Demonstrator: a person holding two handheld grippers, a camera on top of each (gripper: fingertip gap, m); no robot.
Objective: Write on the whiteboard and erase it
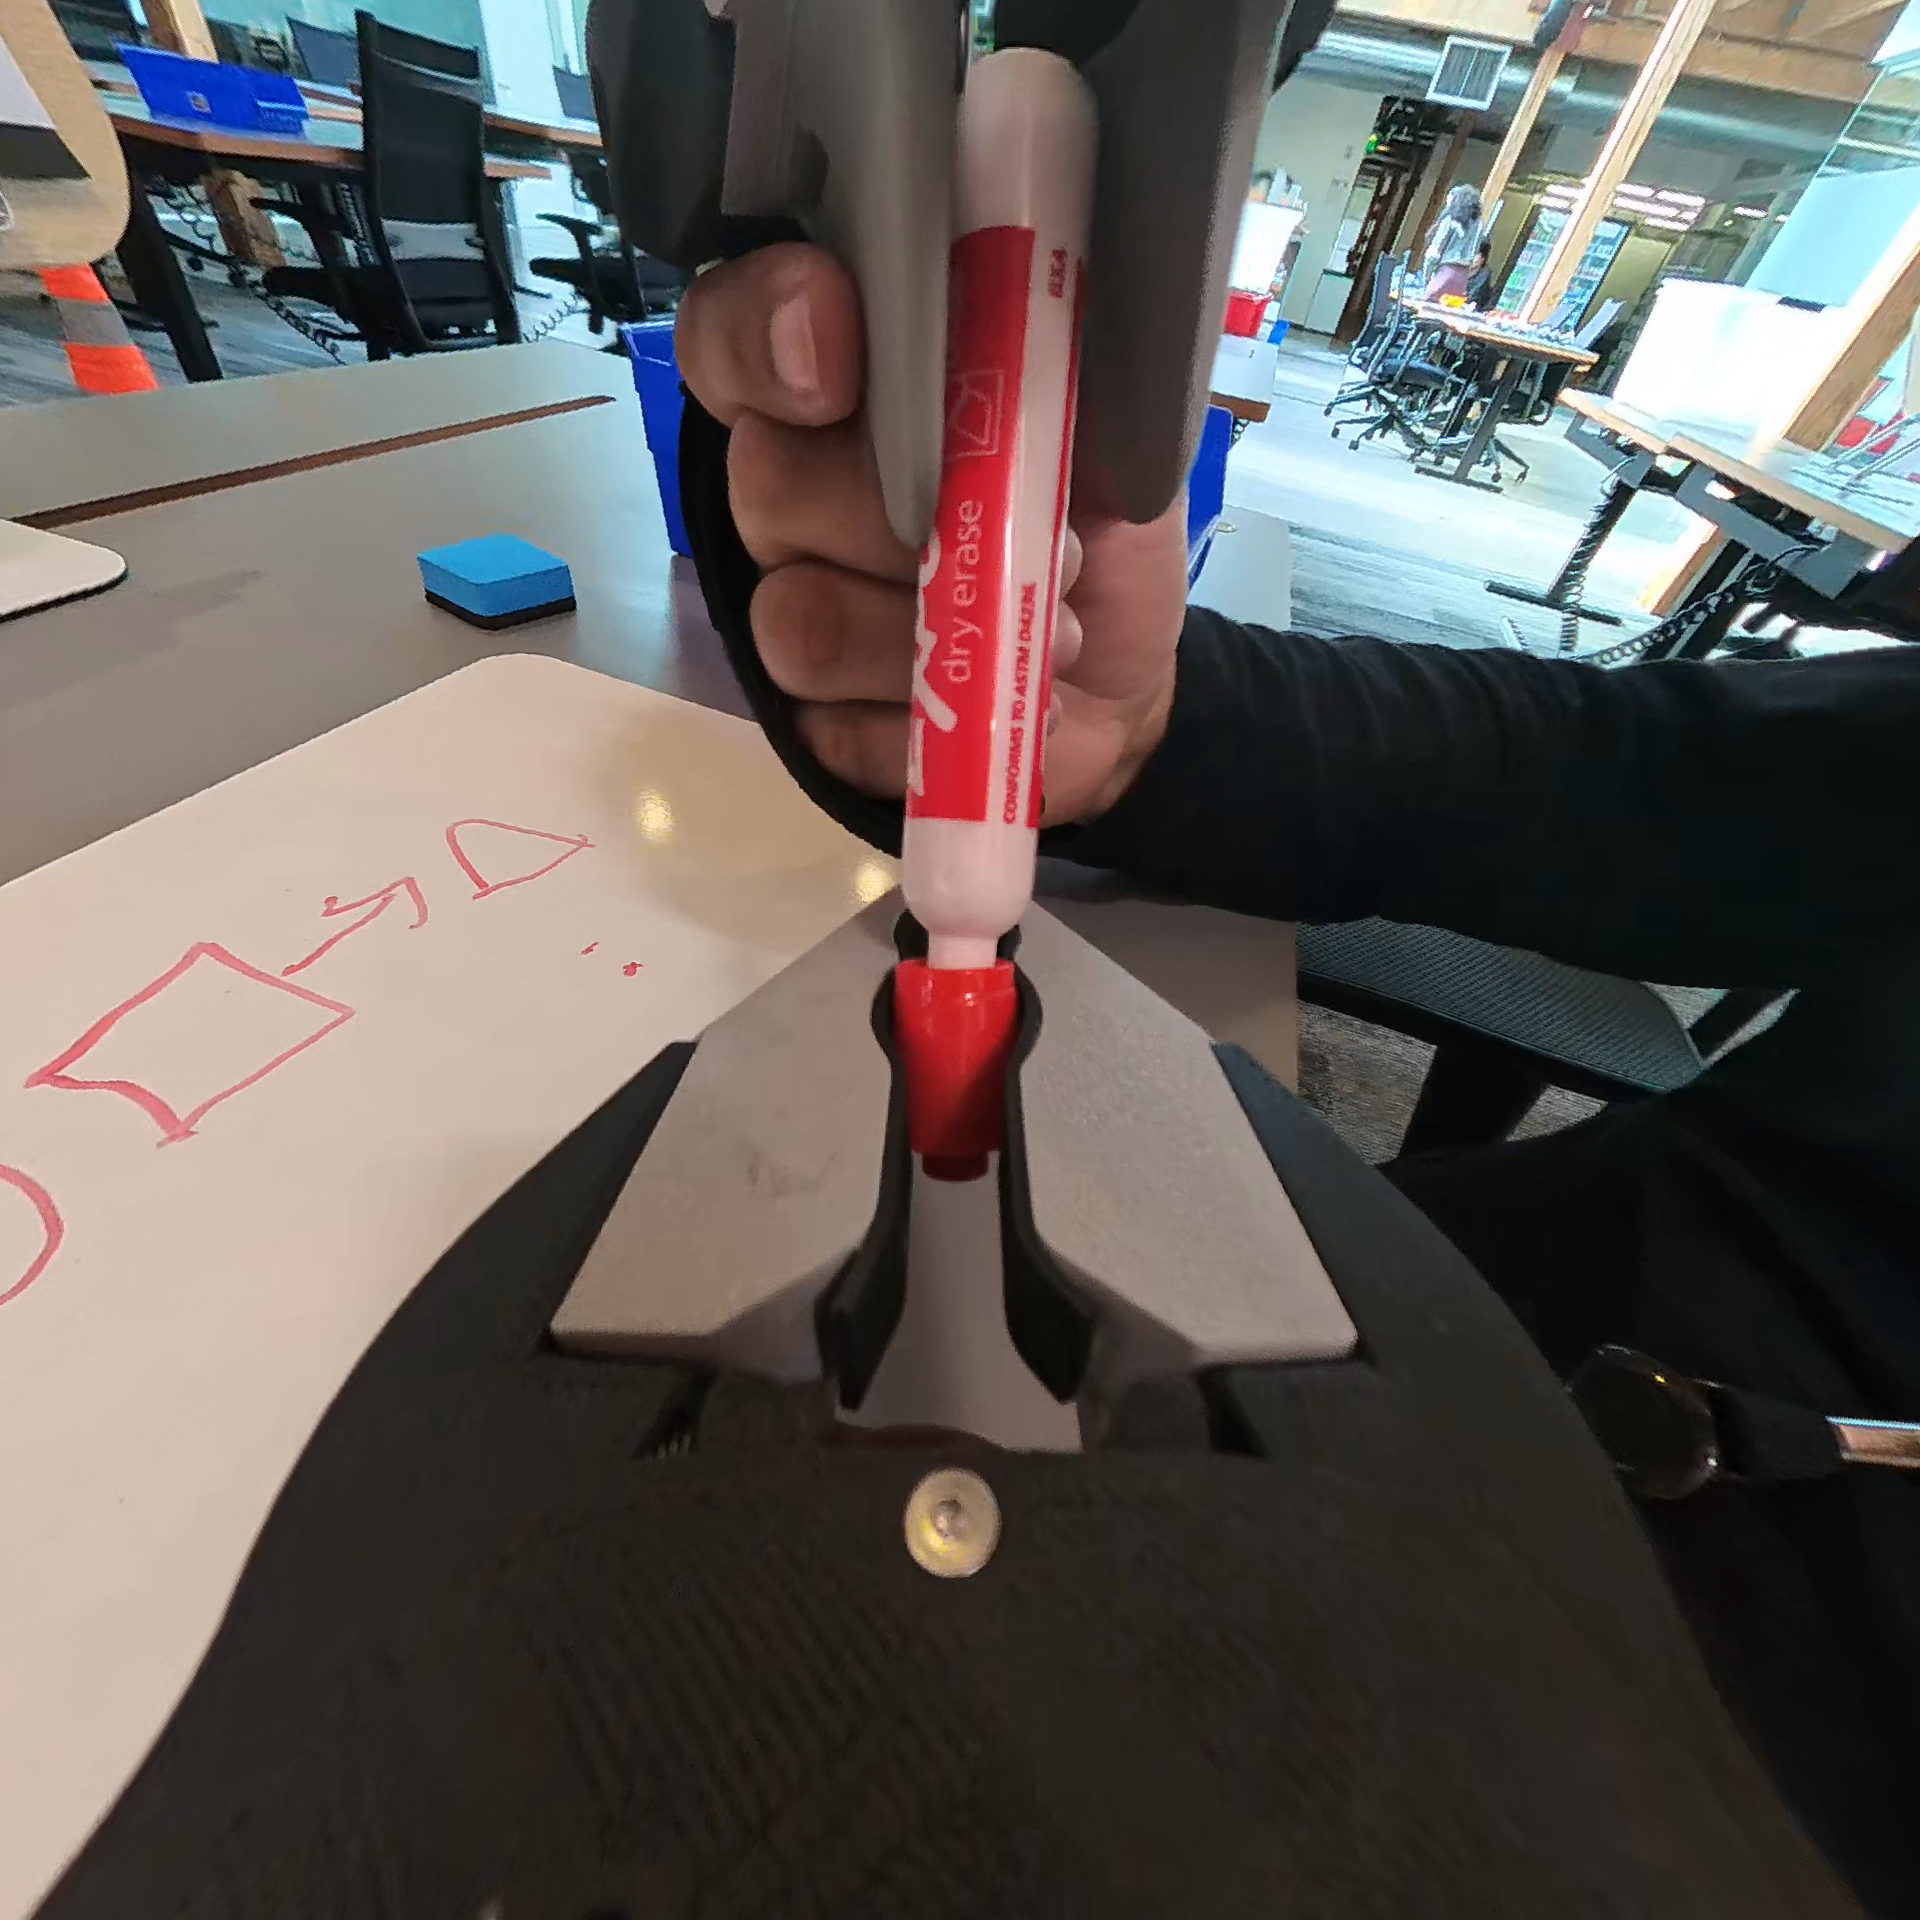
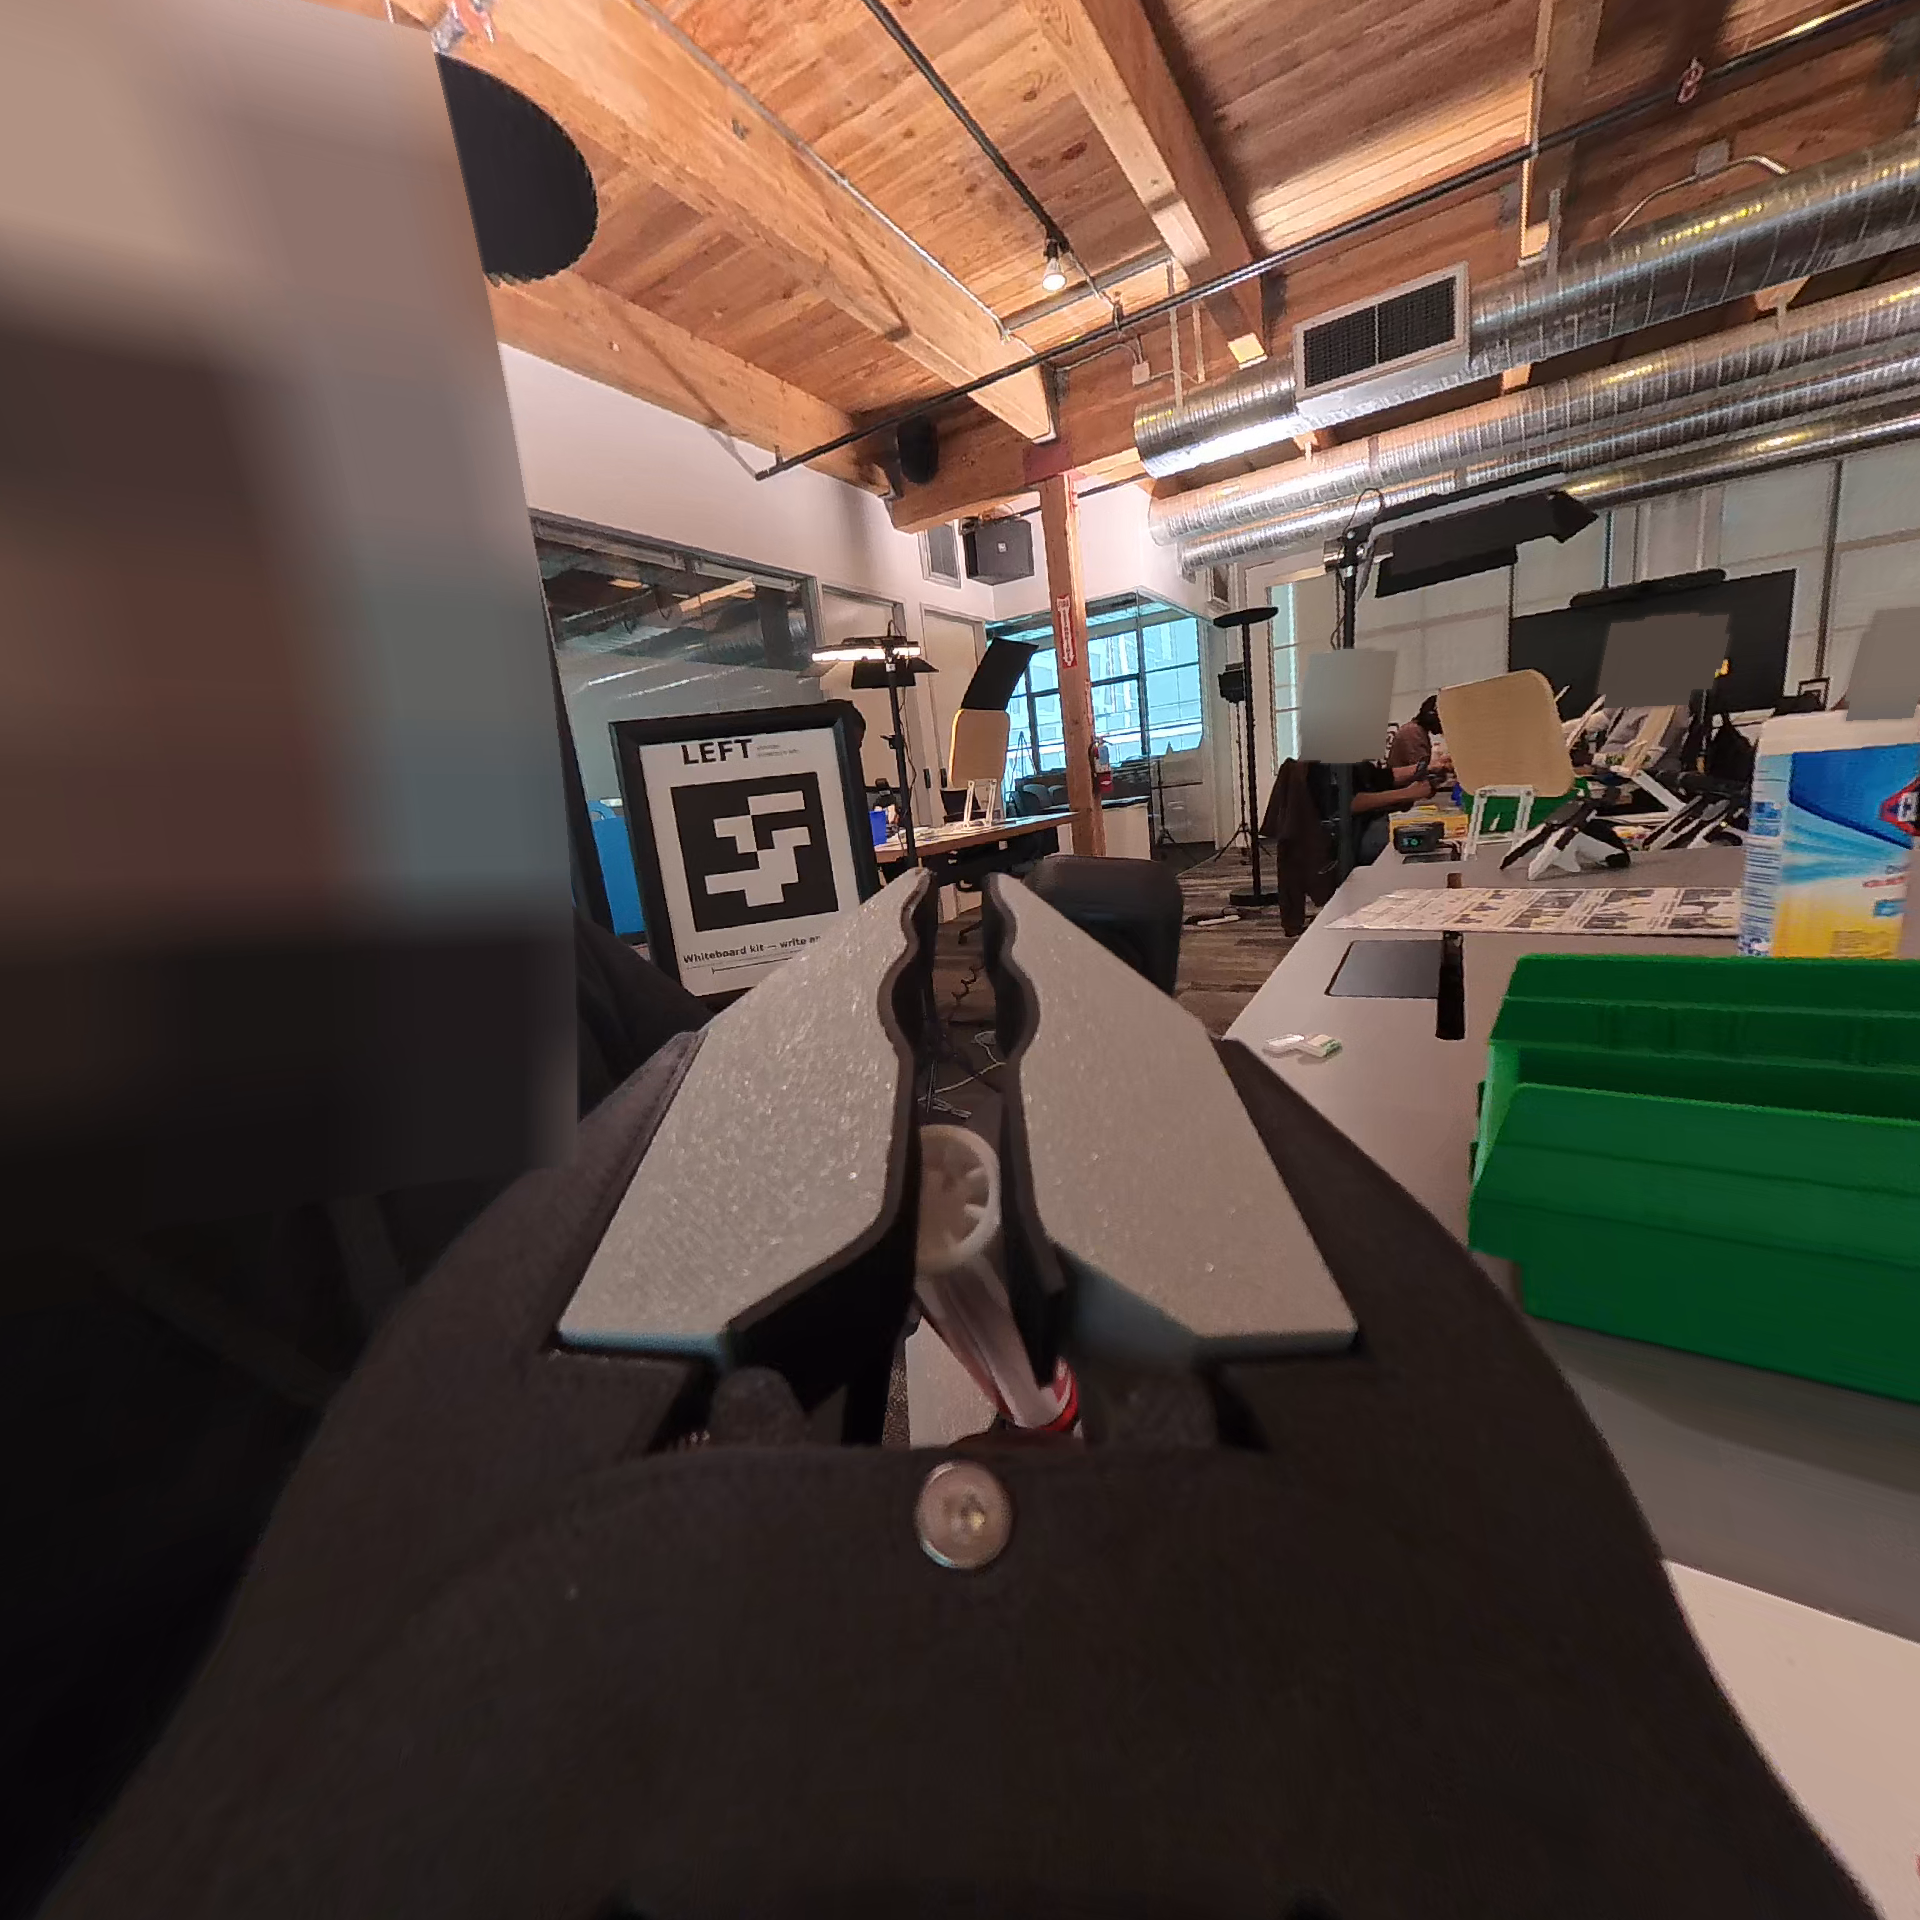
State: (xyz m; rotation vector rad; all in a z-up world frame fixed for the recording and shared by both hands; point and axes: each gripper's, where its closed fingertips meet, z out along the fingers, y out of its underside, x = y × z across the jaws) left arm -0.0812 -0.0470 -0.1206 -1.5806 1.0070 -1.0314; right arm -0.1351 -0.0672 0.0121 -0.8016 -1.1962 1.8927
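Here, left tool pinches the glossy red cap; right tool clamps the marker.

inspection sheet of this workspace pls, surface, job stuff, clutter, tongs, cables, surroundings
surface: grey tabletop, bare patches visible.
job's things: white rounded whiteboard lying flat, with red drawn shapes and an arrow; red-and-white dry-erase marker upright; red marker cap at its lower end; blue foam eraser with black base beyond the board.
clutter: green plastic bin, blue-and-white carton.
grippers: left tongs shut on the cap; right tongs shut on the marker barrel.
cables: coiled cords under distant desks.
surroundings: open office, wooden ceiling beams, metal ducts, office chairs.
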